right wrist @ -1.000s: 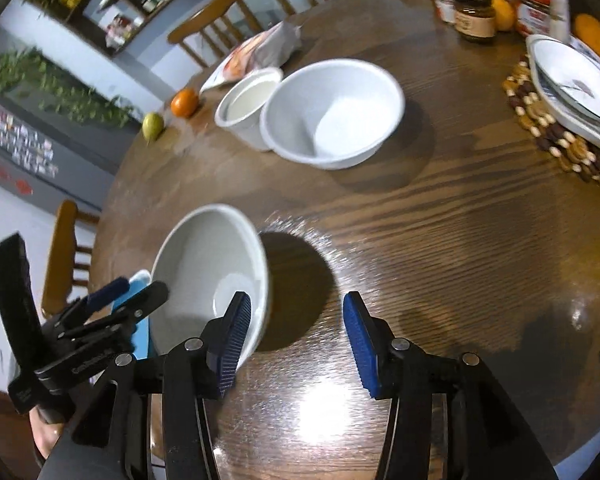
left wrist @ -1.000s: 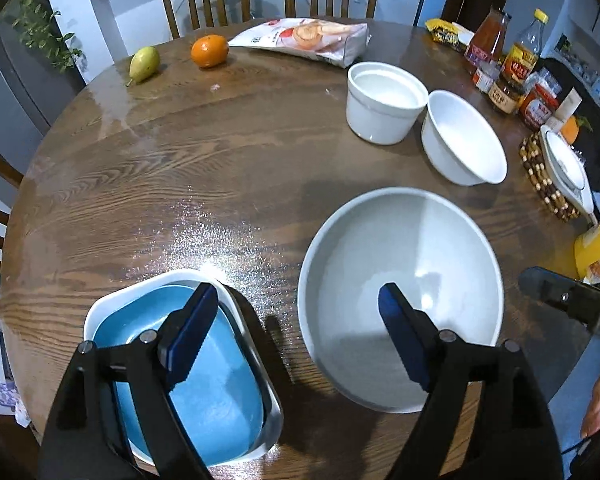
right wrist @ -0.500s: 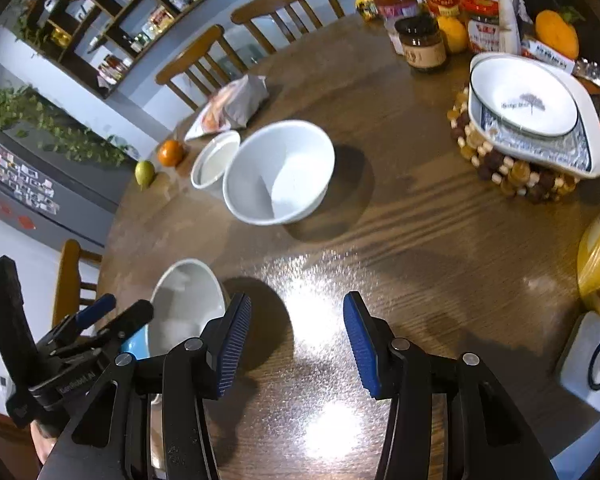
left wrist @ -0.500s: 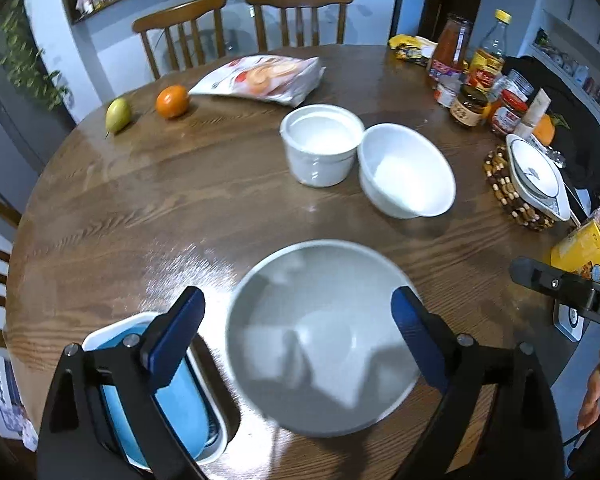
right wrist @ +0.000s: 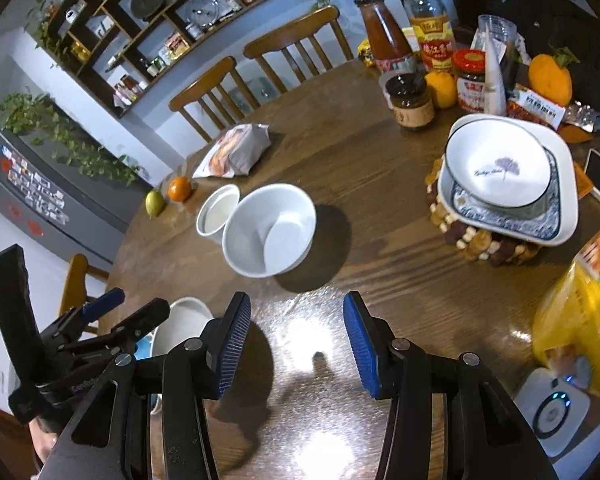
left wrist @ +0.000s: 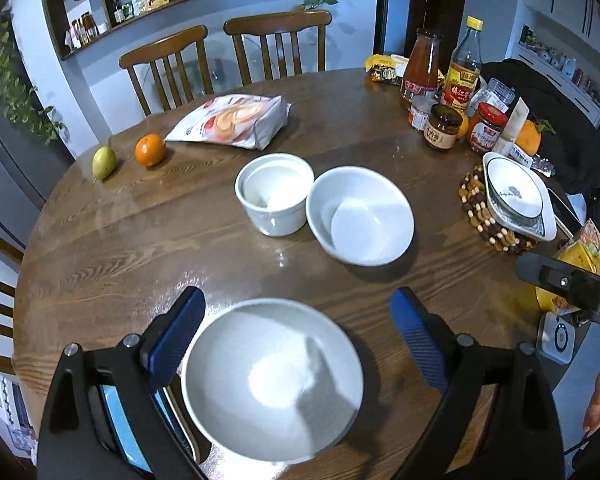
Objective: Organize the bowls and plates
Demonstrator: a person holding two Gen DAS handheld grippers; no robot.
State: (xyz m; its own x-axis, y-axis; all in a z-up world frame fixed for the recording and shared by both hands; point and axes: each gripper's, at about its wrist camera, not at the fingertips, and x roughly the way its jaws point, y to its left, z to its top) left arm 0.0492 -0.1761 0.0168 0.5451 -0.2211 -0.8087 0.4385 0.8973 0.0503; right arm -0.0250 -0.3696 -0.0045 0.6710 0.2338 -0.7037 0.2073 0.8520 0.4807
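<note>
Home dining room.
Round wooden tabletop, dining chairs, sauce bottles, wall shelves of jars.

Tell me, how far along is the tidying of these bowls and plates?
Done: a patterned bowl sits in a square plate on the beaded mat. In hand: nothing; both the left gripper and right gripper are open, the left one's jaws having just widened over a big white bowl beside a blue dish. Left: that bowl, a second bowl and a straight-sided one stand unstacked.
</note>
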